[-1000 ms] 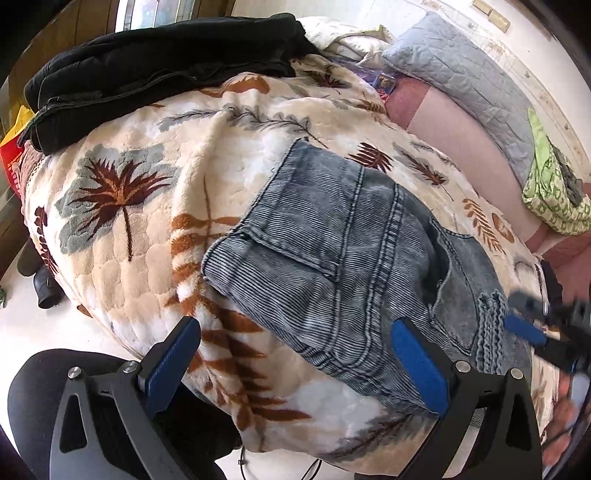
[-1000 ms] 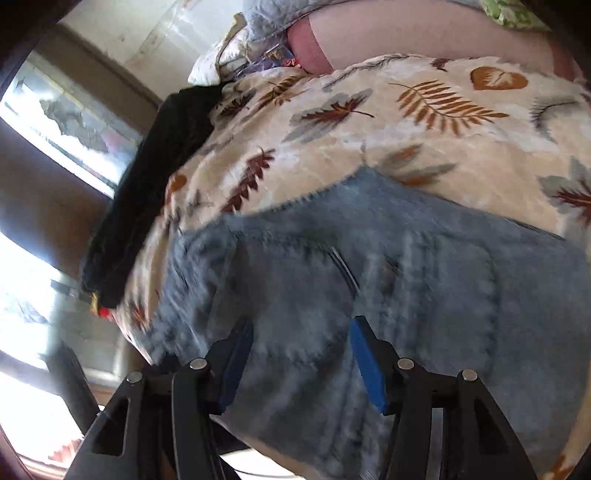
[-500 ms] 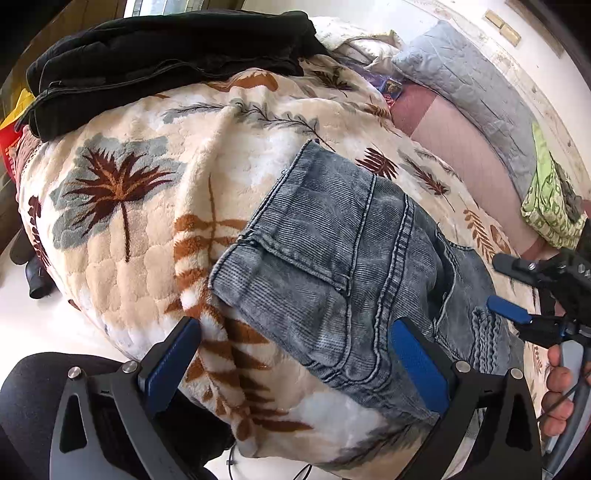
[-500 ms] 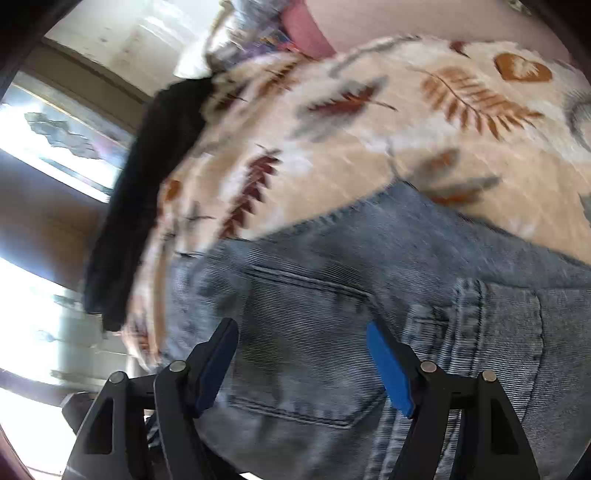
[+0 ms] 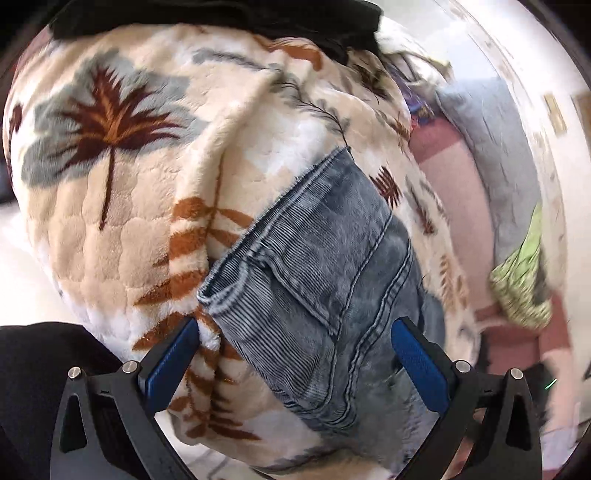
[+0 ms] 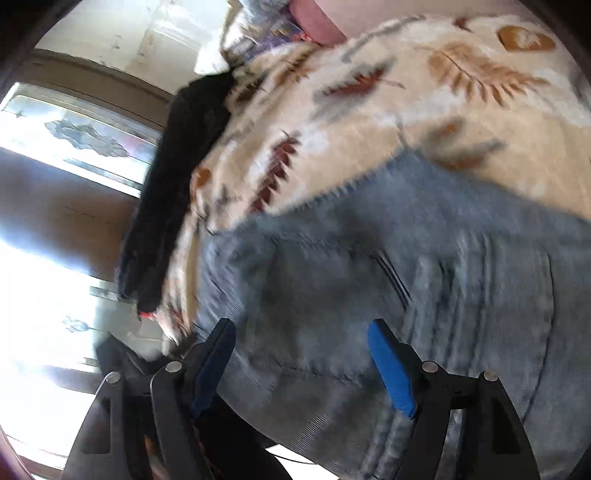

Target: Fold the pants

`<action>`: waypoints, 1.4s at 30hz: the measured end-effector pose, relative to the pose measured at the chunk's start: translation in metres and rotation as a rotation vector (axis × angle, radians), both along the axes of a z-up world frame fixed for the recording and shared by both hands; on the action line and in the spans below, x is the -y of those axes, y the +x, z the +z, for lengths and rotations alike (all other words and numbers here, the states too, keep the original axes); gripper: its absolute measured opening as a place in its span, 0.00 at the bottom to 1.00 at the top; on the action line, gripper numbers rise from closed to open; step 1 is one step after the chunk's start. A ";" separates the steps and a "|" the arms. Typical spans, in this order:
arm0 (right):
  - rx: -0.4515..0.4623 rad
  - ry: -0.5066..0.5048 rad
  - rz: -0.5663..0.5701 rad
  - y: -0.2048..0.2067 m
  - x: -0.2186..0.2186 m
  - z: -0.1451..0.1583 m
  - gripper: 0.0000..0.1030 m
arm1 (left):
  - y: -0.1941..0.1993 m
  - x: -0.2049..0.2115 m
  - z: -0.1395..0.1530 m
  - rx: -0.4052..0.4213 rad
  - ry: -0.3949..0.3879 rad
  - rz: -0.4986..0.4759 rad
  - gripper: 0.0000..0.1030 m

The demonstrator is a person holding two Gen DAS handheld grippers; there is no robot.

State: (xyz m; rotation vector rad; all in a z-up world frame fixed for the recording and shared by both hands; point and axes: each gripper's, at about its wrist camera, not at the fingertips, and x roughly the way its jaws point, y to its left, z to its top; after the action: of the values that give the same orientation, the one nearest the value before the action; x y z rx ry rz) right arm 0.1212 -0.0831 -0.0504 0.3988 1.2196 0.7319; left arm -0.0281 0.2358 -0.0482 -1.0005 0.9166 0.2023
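Observation:
Grey-blue denim pants [image 5: 325,273] lie folded on a cream blanket with leaf prints [image 5: 147,177], near the bed's front edge. My left gripper [image 5: 295,358] is open, its blue pads either side of the pants' near corner and waistband edge, holding nothing. In the right wrist view the same pants [image 6: 388,266] fill the lower frame, blurred. My right gripper [image 6: 301,358] is open just above the denim near a back pocket, holding nothing.
A black garment [image 5: 258,18] lies at the blanket's far edge; it also shows in the right wrist view [image 6: 177,177]. A grey quilted pillow [image 5: 509,166] and green cloth [image 5: 524,288] lie on the pink sheet [image 5: 458,206] to the right. A bright window [image 6: 55,147] is at left.
My left gripper has moved in closer and lower toward the pants' near corner. My right gripper has shifted over the denim, its view blurred by motion. Both stay open.

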 end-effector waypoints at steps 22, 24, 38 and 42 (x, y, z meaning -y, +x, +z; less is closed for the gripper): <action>-0.040 0.060 0.013 0.001 0.009 -0.030 0.75 | -0.017 0.009 0.003 0.103 -0.103 0.011 0.95; -0.030 0.055 0.017 -0.001 0.008 -0.029 0.75 | -0.007 0.006 -0.010 0.087 -0.118 0.026 0.95; -0.187 0.105 -0.005 0.040 -0.027 -0.045 0.75 | -0.002 0.003 0.000 0.100 0.035 -0.006 0.24; -0.136 0.143 0.018 0.032 -0.027 -0.008 0.74 | 0.004 0.016 0.015 0.087 0.155 -0.042 0.17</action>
State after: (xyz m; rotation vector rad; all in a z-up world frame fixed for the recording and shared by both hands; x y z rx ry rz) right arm 0.1534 -0.0565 -0.0586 0.5630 1.3034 0.8208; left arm -0.0240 0.2200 -0.0332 -0.8401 0.8293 0.1902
